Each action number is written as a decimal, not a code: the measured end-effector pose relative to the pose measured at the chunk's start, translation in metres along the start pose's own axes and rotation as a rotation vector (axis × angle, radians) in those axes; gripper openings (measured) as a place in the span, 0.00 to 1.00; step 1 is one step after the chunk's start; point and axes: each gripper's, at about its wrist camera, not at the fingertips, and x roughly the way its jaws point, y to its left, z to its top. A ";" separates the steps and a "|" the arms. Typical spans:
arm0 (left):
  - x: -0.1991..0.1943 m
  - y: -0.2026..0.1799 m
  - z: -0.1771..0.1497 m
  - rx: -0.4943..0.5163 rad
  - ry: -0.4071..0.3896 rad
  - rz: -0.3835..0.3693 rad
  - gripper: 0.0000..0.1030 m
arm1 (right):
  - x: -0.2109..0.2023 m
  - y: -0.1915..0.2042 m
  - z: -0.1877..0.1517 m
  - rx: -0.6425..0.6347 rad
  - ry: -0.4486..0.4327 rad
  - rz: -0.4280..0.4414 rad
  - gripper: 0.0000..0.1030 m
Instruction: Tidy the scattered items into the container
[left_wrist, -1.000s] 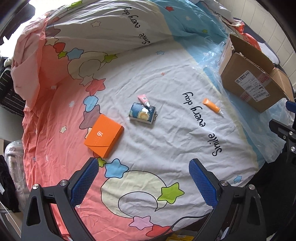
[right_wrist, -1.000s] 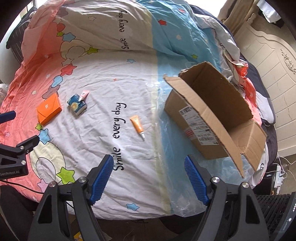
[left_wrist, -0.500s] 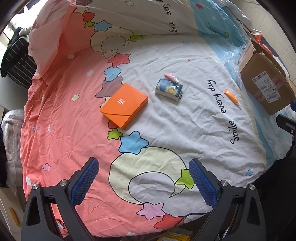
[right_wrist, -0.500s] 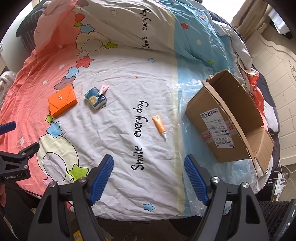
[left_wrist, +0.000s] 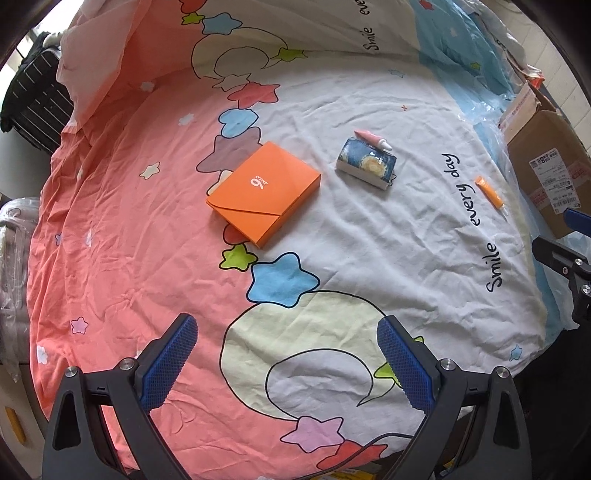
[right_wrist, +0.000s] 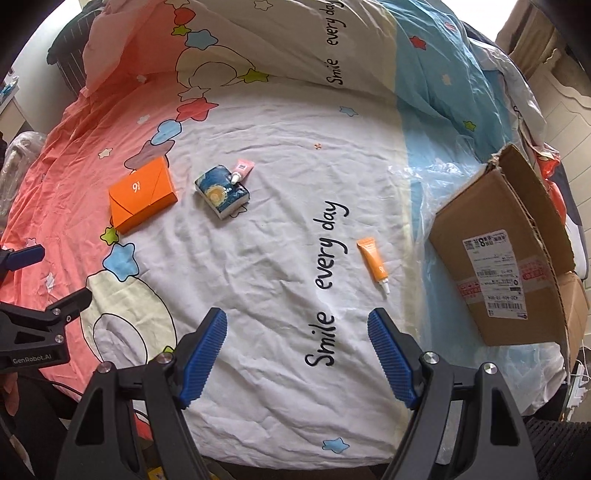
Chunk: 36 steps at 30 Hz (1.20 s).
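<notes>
On the bedsheet lie an orange box (left_wrist: 263, 194) (right_wrist: 142, 199), a blue starry-patterned pack (left_wrist: 366, 163) (right_wrist: 222, 192), a small pink tube (left_wrist: 373, 139) (right_wrist: 243, 170) touching the pack's far side, and an orange tube (left_wrist: 489, 195) (right_wrist: 373, 263). An open cardboard box (right_wrist: 517, 258) (left_wrist: 546, 162) stands at the right on clear plastic. My left gripper (left_wrist: 286, 360) hangs open above the sheet, nearer than the orange box. Open too, my right gripper (right_wrist: 297, 349) hovers over the "Smile" lettering, with the orange tube just beyond its right finger. Neither holds anything.
The bed carries a cartoon sheet in pink, white and blue, with a folded duvet (right_wrist: 295, 40) at the far side. A dark striped bag (left_wrist: 33, 99) sits off the left edge. Crumpled clear plastic (right_wrist: 439, 188) lies under the cardboard box.
Both grippers have come down and closer to the sheet, so the items look larger. The left view slid left toward the orange box. No item has moved.
</notes>
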 end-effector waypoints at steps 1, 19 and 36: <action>0.004 0.002 0.002 0.000 0.002 0.002 0.97 | 0.004 0.004 0.004 -0.015 -0.005 0.008 0.74; 0.059 -0.002 0.047 0.130 -0.037 -0.053 0.97 | 0.078 0.038 0.073 -0.179 -0.010 0.050 0.74; 0.061 -0.085 0.112 0.269 -0.137 -0.122 0.97 | 0.084 -0.043 0.078 -0.066 0.001 0.018 0.74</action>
